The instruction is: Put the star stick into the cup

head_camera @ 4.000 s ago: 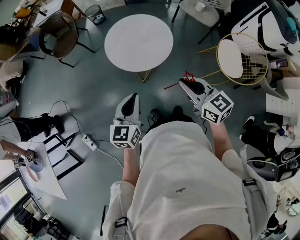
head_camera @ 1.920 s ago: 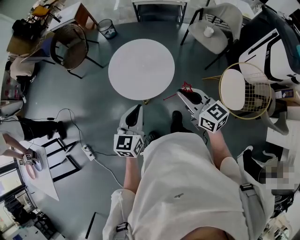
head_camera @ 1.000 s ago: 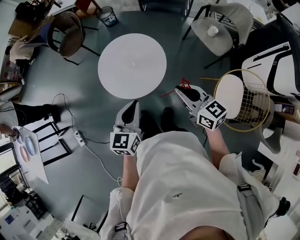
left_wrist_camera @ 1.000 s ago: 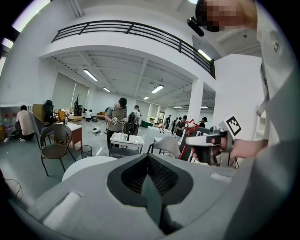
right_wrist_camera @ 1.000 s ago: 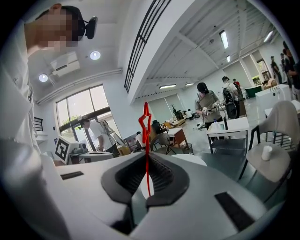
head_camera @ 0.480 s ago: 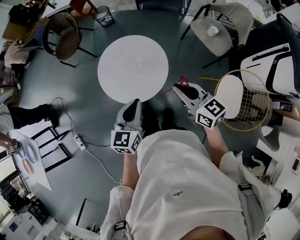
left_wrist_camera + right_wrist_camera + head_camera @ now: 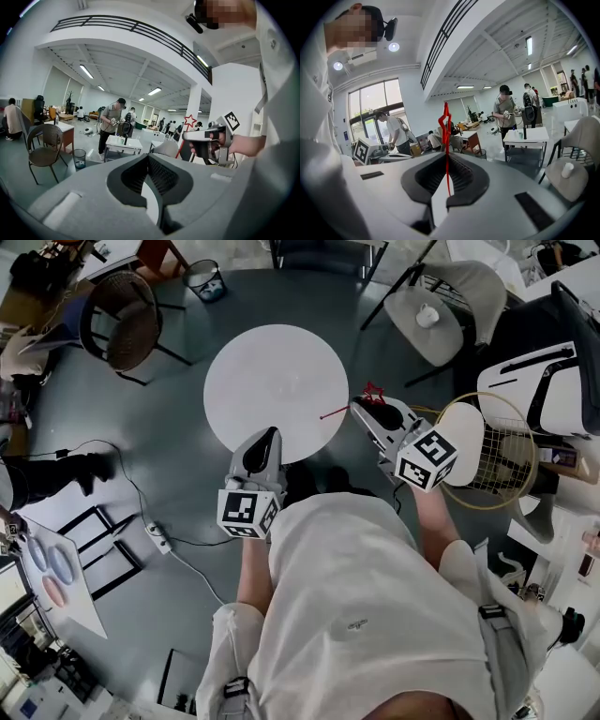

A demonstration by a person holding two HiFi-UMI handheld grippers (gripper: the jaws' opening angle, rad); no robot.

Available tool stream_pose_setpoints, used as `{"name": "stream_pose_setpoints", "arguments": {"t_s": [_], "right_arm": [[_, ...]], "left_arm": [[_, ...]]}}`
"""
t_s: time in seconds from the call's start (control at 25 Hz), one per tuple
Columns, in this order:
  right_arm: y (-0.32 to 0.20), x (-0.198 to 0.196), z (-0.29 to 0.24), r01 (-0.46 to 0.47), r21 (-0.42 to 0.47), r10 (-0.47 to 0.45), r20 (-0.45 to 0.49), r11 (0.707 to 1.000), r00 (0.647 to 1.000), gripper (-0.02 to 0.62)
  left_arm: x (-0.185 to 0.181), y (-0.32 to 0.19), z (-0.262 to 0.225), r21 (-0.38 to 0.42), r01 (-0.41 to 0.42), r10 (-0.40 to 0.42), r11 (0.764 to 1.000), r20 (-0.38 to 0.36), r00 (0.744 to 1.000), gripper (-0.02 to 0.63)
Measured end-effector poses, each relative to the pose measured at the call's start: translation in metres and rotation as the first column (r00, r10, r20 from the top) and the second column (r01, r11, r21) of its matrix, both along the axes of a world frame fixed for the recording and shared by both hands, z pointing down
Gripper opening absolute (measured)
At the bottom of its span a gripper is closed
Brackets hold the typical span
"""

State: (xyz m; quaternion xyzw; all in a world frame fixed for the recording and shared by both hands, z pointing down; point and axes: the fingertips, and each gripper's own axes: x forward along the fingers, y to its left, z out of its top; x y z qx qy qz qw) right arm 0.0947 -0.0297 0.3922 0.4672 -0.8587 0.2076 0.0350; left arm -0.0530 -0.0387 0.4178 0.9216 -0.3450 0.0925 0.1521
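Grey floor, round white table [image 7: 277, 381] ahead. Star stick [image 7: 373, 393] is clamped in the right gripper [image 7: 362, 407] (red star clear of the jaws), beside the table's edge. Left gripper [image 7: 270, 434] has its jaws together and empty. Cup [image 7: 428, 315] sits on a chair [image 7: 405, 310], well apart.

The left gripper [image 7: 149, 158] has a matt grey plastic shell, and its dark pads [image 7: 165, 176] are finely ribbed and look rubbery. The right gripper [image 7: 446, 158] has the same finish. Pinched between its fingers, the star stick [image 7: 446, 125] is thin and red with a slight gloss, probably plastic. Beyond both sets of fingertips, the round table [image 7: 275, 381] has a smooth matt white top. The floor [image 7: 169, 446] is smooth grey with a dull sheen. Right of the right fingers, the wire chair [image 7: 511, 460] is gold-toned metal wire with a smooth white seat. The person's shirt [image 7: 366, 615] is pale matt cloth.
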Motion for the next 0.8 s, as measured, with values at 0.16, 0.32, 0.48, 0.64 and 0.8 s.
{"name": "stream_pose_setpoints", "arguments": {"t_s": [0.16,0.32,0.48,0.64,0.8], "right_arm": [[-0.022,-0.012,-0.006,-0.024,0.005,0.024,-0.004,1.0,1.0,0.02],[-0.043,-0.024,-0.008,-0.048,0.007,0.048,-0.013,0.999,0.999,0.02],[-0.059,-0.032,-0.009,-0.066,0.007,0.066,-0.021,0.998,0.998,0.02],[-0.073,-0.037,-0.01,-0.072,0.009,0.073,-0.023,0.997,0.997,0.02],[-0.082,-0.039,-0.003,-0.054,-0.005,0.054,-0.017,0.999,0.998,0.02]], "left_arm": [[-0.014,-0.018,-0.003,0.0,-0.017,0.017,1.0,-0.007,1.0,0.011],[-0.028,-0.037,-0.001,-0.002,-0.037,0.037,0.999,-0.012,0.999,0.011],[-0.037,-0.05,-0.001,-0.005,-0.056,0.056,0.998,-0.013,0.998,0.011],[-0.043,-0.06,0.001,-0.014,-0.079,0.079,0.997,0.003,0.997,0.011],[-0.045,-0.067,0.007,-0.027,-0.07,0.07,0.997,0.018,0.997,0.011]]}}
